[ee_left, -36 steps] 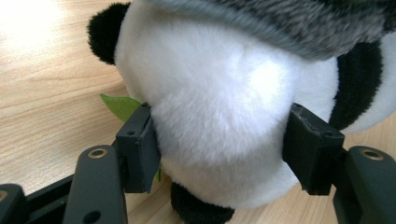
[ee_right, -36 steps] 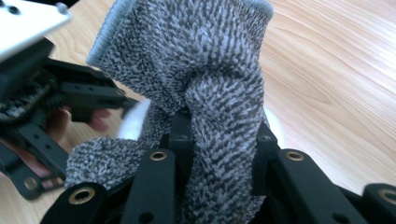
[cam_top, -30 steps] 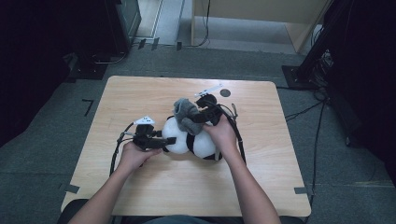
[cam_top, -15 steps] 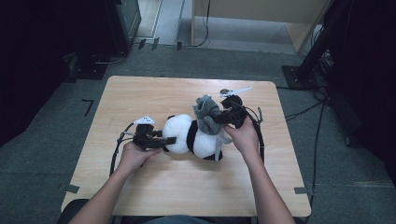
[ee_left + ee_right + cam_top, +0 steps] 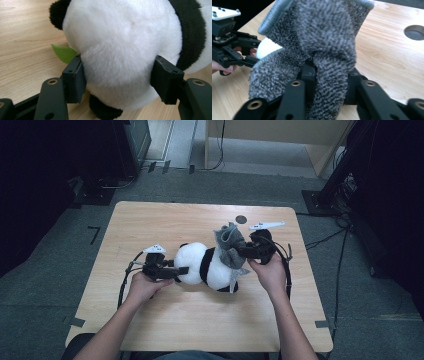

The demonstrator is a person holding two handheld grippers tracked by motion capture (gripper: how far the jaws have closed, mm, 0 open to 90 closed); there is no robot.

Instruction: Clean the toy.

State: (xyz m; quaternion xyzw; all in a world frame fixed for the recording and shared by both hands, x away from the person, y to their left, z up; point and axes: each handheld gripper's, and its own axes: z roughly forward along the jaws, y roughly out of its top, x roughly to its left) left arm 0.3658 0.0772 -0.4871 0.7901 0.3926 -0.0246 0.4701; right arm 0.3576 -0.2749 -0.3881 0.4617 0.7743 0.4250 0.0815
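Nearest the person, both forearms come in from the table's (image 5: 150, 320) near edge, wrists level, each hand wrapped round its tool. The toy panda (image 5: 207, 265) lies on its side at the middle of the wooden top, its long axis running left to right across the table, head end toward the left gripper (image 5: 182, 270). That gripper points level at the toy; its jaws press into the white plush of the head from both sides, seen close in the left gripper view (image 5: 117, 75). A green leaf (image 5: 63, 53) pokes out behind the head, mostly hidden. The right gripper (image 5: 239, 251) also points inward; its jaws have just been closing and pinch a bunched grey towel (image 5: 317, 47), which drapes over the panda's far end and hides it. Beyond lies a dark hole (image 5: 241, 219) in the tabletop.
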